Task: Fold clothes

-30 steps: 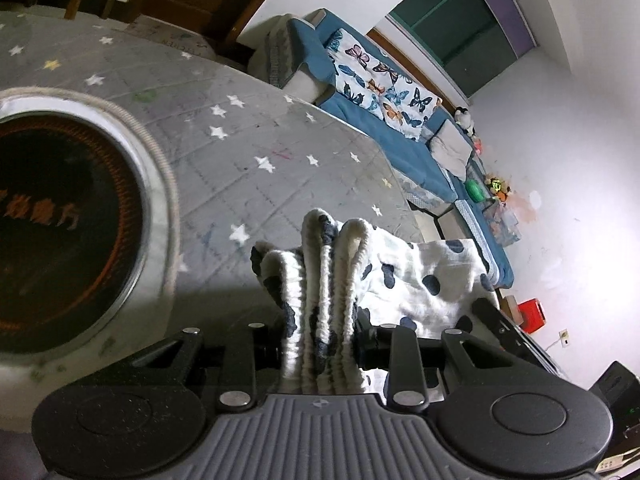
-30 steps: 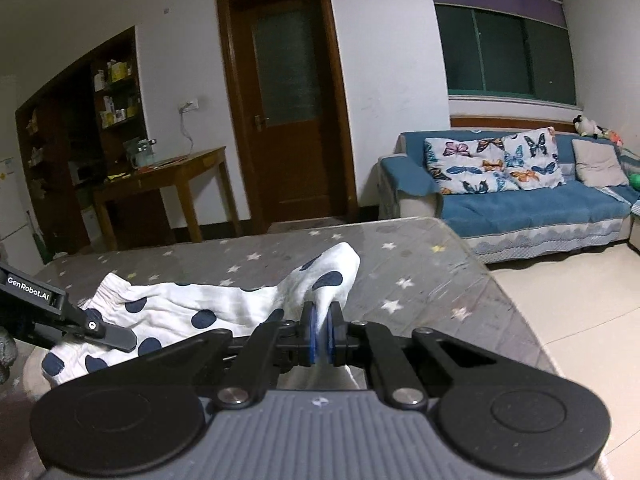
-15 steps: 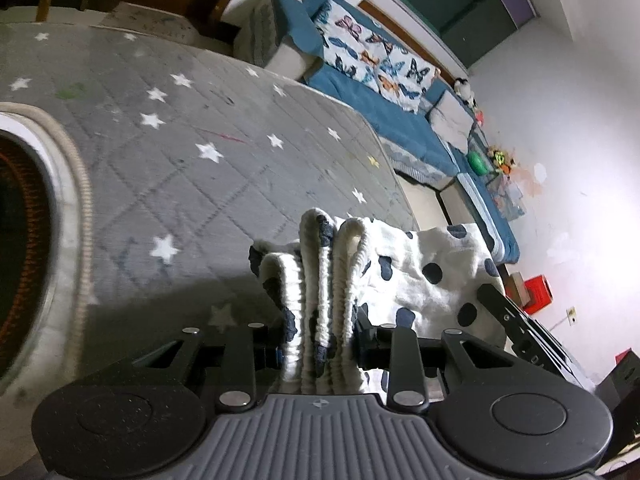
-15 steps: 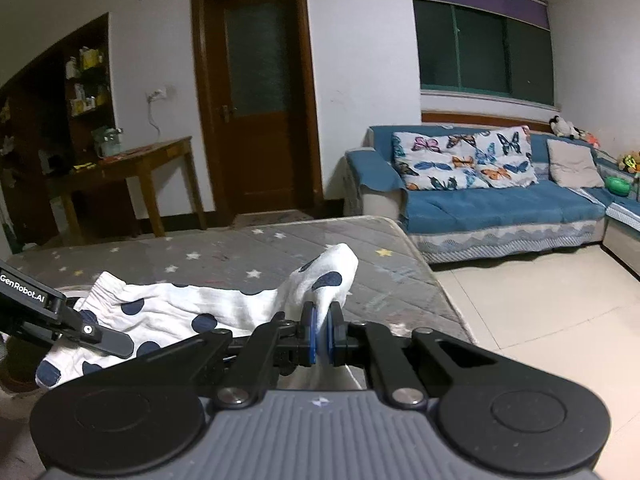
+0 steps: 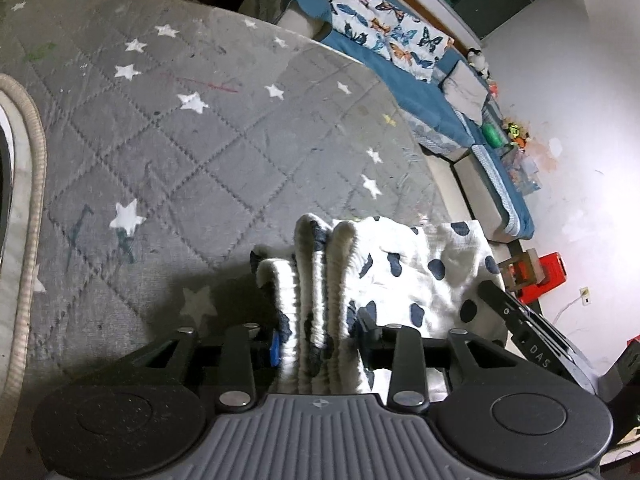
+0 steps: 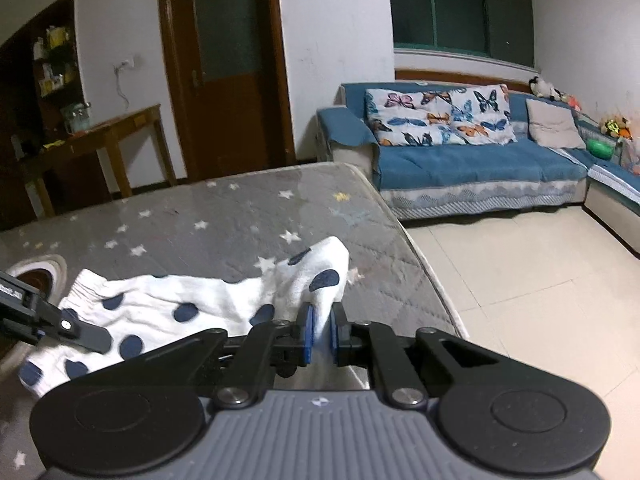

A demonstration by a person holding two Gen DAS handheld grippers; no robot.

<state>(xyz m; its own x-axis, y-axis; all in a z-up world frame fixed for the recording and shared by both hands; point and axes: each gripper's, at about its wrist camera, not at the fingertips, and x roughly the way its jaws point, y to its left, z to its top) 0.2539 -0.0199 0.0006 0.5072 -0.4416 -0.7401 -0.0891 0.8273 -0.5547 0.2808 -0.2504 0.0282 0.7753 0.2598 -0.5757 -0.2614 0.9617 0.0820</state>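
Observation:
A white garment with dark blue dots (image 5: 404, 264) lies stretched between my two grippers over the grey star-patterned table cover (image 5: 192, 148). My left gripper (image 5: 318, 340) is shut on its bunched elastic waistband. My right gripper (image 6: 320, 332) is shut on a corner of the same garment (image 6: 188, 300), which drapes to the left in the right wrist view. The left gripper's arm (image 6: 48, 320) shows at the left edge of that view, and the right gripper's arm (image 5: 524, 332) shows at the right in the left wrist view.
A round rimmed opening (image 5: 20, 200) is set in the table at the left. The table's right edge (image 6: 424, 264) drops to a tiled floor. A blue sofa with butterfly cushions (image 6: 460, 148), a wooden door (image 6: 228, 64) and a wooden desk (image 6: 100, 140) stand beyond.
Both grippers have moved the garment toward the table's right side; the round opening has slid to the left edge of the left wrist view. Both grips are unchanged.

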